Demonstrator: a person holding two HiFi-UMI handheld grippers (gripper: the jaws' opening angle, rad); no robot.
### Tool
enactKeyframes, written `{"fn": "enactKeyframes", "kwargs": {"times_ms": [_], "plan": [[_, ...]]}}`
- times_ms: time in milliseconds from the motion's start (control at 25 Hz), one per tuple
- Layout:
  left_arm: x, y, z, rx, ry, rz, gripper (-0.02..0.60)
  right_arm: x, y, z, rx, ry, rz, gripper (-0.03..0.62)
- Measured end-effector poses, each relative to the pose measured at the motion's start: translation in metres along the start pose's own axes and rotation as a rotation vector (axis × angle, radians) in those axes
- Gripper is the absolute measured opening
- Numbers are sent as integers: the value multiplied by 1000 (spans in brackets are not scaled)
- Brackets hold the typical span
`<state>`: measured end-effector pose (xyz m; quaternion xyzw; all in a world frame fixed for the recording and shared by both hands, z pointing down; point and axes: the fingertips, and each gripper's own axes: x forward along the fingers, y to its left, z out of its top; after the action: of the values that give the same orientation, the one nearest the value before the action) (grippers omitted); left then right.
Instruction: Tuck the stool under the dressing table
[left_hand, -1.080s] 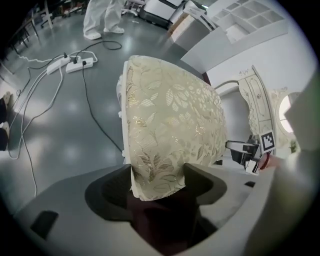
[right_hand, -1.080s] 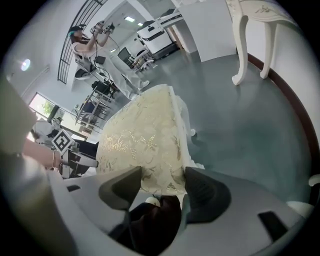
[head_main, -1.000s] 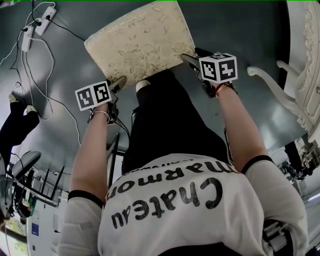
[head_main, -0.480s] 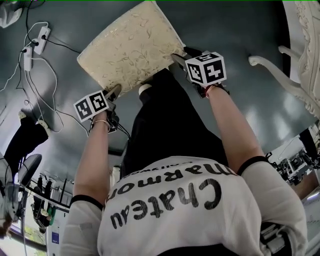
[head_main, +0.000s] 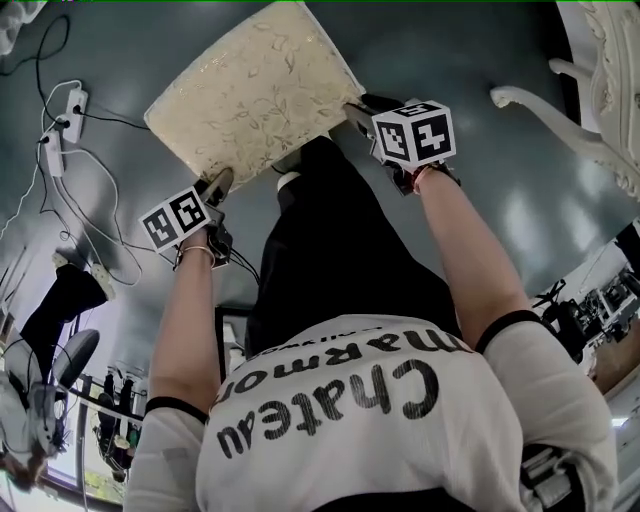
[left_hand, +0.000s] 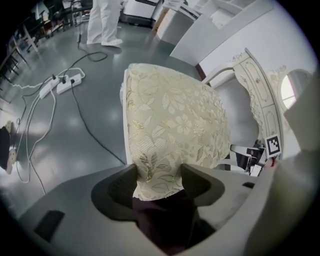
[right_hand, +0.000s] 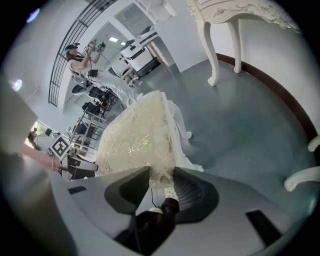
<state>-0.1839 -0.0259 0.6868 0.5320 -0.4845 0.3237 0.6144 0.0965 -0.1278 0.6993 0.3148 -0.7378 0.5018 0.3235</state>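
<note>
The stool (head_main: 250, 95) stands on the grey floor (head_main: 450, 40) just ahead of me, apart from the dressing table (head_main: 605, 70) at my right. My left gripper (head_main: 215, 186) has just been closing and sits wide on one near corner of the cushion. My right gripper (head_main: 358, 112), closing narrower, pinches the other. The padding looks soft and yielding, so I judge the firm frame beneath gives the surer hold.

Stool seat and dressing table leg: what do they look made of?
The stool seat looks like woven cream fabric, brocade-like, from its shiny gold leaf pattern. The dressing table leg is probably painted wood: carved curves, smooth white coat.
</note>
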Motion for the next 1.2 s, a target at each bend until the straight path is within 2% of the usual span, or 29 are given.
{"fn": "enactKeyframes", "kwargs": {"times_ms": [80,200,240,320,360,400,640,800,880,1000,1040,1200], "plan": [[-10,-1,-7,-16,-6,37,295,3,1,-5,11,25,34,166],[2,0,13,29,-58,12,295,7,-6,4,7,-12,3,167],[7,-4,4,-8,-87,5,295,7,-9,6,-31,13,8,167],[15,-23,-38,-161,-145,1,293,2,-20,10,-150,119,38,167],[16,-25,-49,-200,-158,1,293,1,-21,10,-173,148,42,167],[15,-22,-49,-199,-160,2,293,3,-18,9,-162,151,36,169],[-3,-11,3,-38,-158,15,290,-3,-7,10,-25,63,-5,169],[-12,-8,21,37,-141,21,290,-8,-1,4,57,6,-8,169],[-14,-6,18,17,-140,27,290,-6,3,5,37,23,8,169],[-10,-13,1,-93,-177,37,290,-2,-4,17,-45,91,42,170],[-7,-14,1,-102,-187,32,290,-2,-7,18,-42,85,37,170],[-3,-8,8,-39,-210,6,282,-2,-9,1,63,-9,6,170]]}}
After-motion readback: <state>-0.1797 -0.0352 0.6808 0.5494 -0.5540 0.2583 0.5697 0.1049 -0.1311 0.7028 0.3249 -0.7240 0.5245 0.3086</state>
